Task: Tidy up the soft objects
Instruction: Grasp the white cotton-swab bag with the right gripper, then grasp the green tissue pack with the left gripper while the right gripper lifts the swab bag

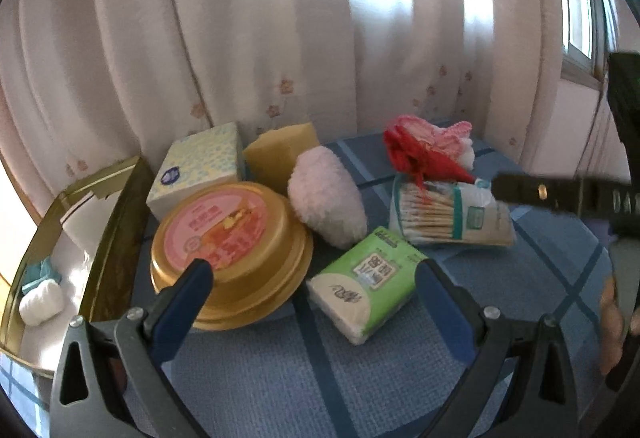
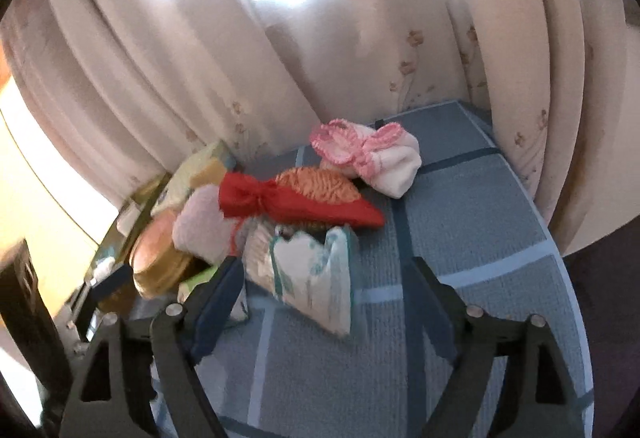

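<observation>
On the blue checked cloth lie a bag of cotton swabs, a red cloth pouch, a pink-and-white knitted piece, a white fluffy pad and a green tissue pack. My left gripper is open, its blue fingers on either side of the tissue pack and the gold tin, touching neither. My right gripper is open around the cotton swab bag, and its pads do not press on the bag. The red pouch rests on an orange yarn ball.
A gold tray at the left holds a white cotton roll. A tissue box and a yellow sponge stand at the back against the curtain. The round table's edge curves along the right.
</observation>
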Tool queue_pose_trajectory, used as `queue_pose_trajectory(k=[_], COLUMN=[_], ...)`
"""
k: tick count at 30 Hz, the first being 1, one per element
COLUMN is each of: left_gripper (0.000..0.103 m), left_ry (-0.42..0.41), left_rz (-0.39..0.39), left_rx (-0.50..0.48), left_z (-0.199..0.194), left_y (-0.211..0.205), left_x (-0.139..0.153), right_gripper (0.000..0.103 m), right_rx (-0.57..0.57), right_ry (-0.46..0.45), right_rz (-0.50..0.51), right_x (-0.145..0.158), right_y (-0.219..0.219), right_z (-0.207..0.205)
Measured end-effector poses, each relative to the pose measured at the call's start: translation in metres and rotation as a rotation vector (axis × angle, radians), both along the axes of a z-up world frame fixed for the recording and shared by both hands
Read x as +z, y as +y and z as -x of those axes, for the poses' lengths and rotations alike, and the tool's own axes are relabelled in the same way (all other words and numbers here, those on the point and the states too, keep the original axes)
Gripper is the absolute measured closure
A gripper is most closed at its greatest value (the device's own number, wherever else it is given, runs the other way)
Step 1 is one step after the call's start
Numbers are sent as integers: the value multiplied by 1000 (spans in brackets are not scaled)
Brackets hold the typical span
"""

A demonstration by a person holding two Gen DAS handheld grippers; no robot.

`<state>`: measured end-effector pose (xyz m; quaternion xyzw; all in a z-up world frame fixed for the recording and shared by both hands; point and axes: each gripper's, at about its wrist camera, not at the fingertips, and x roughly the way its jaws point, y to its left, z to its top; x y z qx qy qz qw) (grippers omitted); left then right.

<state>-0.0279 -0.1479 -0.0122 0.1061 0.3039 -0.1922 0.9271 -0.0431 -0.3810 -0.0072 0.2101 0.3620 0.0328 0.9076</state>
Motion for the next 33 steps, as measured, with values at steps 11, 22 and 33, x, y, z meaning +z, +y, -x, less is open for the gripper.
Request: queue_pose_trajectory(k=[11,22,33], left_gripper=[0,0,15], left_ry=[-35,-25,-71], left_rz=[-41,-135,-231], left_rx=[-47,-114,-159], left_z=[6,-8,-4], left_y=[6,-31,-50], left_x=[4,-4,-13], right_gripper=[44,64,70], right_rx=[151,103,129], right_ry=[99,-36,-142], right_rz=[142,96,19], right_x=[-20,-3,1], right_y=[47,23,29], right_z=[-48,18,39])
